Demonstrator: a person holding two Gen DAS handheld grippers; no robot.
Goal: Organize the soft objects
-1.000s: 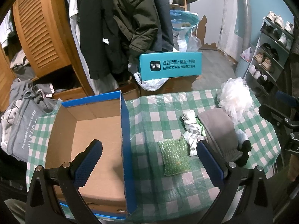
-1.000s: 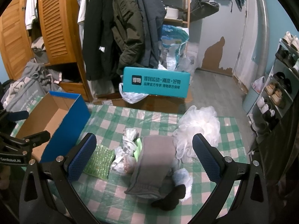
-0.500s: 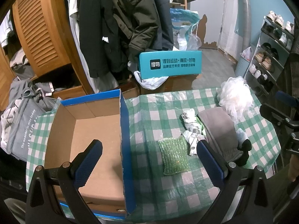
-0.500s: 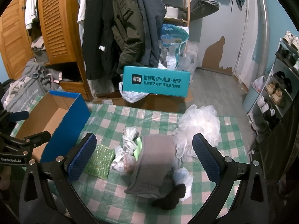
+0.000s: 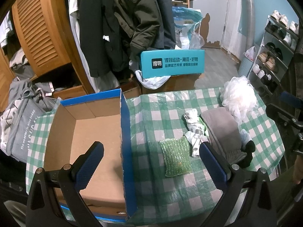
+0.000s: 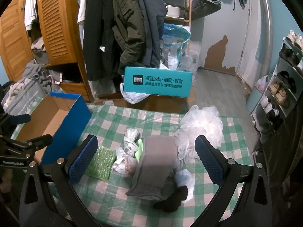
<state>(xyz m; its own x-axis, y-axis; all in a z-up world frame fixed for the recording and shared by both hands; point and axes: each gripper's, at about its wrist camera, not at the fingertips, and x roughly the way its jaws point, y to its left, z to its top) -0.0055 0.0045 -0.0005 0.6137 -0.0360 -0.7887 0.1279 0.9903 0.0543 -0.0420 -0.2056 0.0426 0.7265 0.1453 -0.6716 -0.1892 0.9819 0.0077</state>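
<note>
We see a small heap of soft things on the checked counter: a green bubble-wrap pouch, crumpled white plastic bags, a folded grey cloth draped over them, a black sock at its near end, and a white mesh bath puff at the far side. Our left gripper hovers with jaws spread wide and empty; the wall of the blue cardboard box runs between them, the pouch just inside the right jaw. Our right gripper also hangs released, jaws wide, with the grey cloth and bags lying between them and the puff just beyond the right jaw.
</note>
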